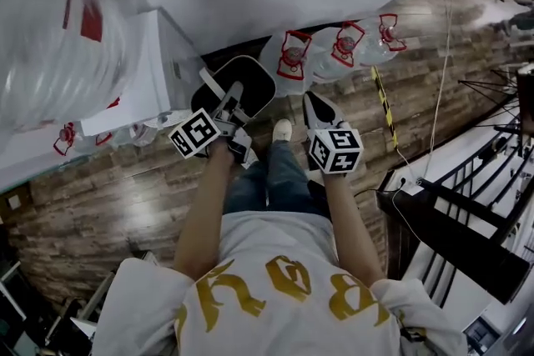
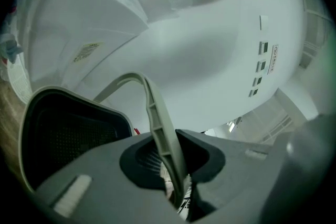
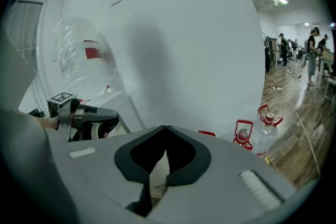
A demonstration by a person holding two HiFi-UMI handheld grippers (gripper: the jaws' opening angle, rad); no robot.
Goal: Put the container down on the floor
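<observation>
A black container with a pale rim is held by its grey handle close to the white wall, beside the water dispenser. My left gripper is shut on that handle. In the left gripper view the handle runs between the jaws of the left gripper, and the container shows at lower left. Whether the container touches the wooden floor I cannot tell. My right gripper hangs to its right, shut and empty; its tips meet in the right gripper view.
A large clear bottle tops the dispenser. Several water bottles with red handles stand along the wall. A black rack, cables and a yellow-black strip lie to the right. The person's shoe is just below the container.
</observation>
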